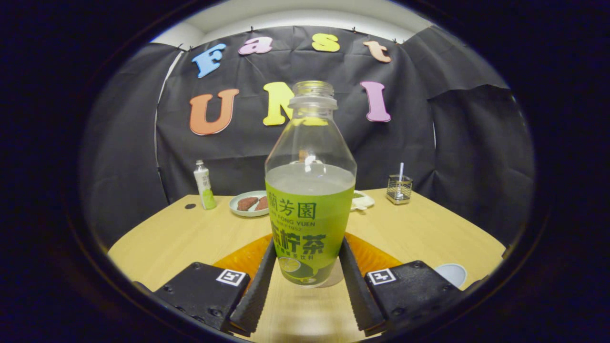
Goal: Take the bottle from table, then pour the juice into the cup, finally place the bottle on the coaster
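Gripper view: the gripper (305,281) has the bottle (310,190) between its two fingers (255,286), both ribbed pads look pressed against the lower label on either side, so I read it as clenched on the bottle. Bottle is upright, cap off, open neck, juice level sits around the top of the green label, roughly two thirds full. Its base looks to be at or just above the orange coaster (243,257), which shows on both sides behind the fingers; can't tell if the base is touching the coaster, the table (181,233) or is slightly lifted. A white cup (452,274) sits near the right finger, low and to the side, and its contents are hidden at this angle. Progress, as a judgement: grasp is made, and since the bottle is open and over the coaster area, this is either just after pickup or near final placement; the cup gives no evidence either way. If pouring is done, only set-down and release remain. Beyond the bottle: a plate (248,204) with brown food, a small bottle (204,186), a wire holder (399,189).
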The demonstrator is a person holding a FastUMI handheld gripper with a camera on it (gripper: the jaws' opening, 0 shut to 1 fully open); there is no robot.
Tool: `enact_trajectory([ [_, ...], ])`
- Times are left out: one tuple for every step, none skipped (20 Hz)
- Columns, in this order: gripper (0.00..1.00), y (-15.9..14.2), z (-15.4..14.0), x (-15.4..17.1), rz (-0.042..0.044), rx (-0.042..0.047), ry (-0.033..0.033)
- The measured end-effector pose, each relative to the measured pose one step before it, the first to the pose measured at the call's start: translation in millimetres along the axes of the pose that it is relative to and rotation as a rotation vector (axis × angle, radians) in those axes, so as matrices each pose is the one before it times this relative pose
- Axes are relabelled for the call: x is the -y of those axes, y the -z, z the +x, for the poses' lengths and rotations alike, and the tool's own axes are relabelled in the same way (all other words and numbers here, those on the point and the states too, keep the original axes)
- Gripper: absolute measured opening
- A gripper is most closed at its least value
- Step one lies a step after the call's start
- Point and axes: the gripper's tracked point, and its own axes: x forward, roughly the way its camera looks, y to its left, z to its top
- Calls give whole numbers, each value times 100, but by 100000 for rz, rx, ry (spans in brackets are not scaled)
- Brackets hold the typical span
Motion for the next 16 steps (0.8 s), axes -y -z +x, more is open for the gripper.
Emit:
enact_trajectory([
  [78, 241, 866, 100, 261, -577, 323],
  [78, 256, 764, 151, 389, -862, 400],
  [78, 349, 768, -93, 317, -754, -287],
  [78, 243, 694, 118, -107, -837, 346],
  [78, 247, 602, 254, -446, -254, 306],
  [78, 98, 713, 191, -362, -107, 461],
  [78, 357, 726, 219, 138, -297, 692],
  [78, 256, 701, 248, 688, -254, 264],
  [78, 380, 597, 137, 659, -546, -79],
  [78, 386, 505, 75, 240, -784, -239],
  [78, 335, 479, 186, -173, -799, 238],
  [78, 181, 288, 174, -515, -537, 350],
  [78, 211, 189, -31, -482, -448, -13],
  [79, 97, 136, -22, -555, -251, -80],
  [78, 115, 186, -64, -575, -282, -316],
  [78, 70, 171, -63, -607, -384, -175],
])
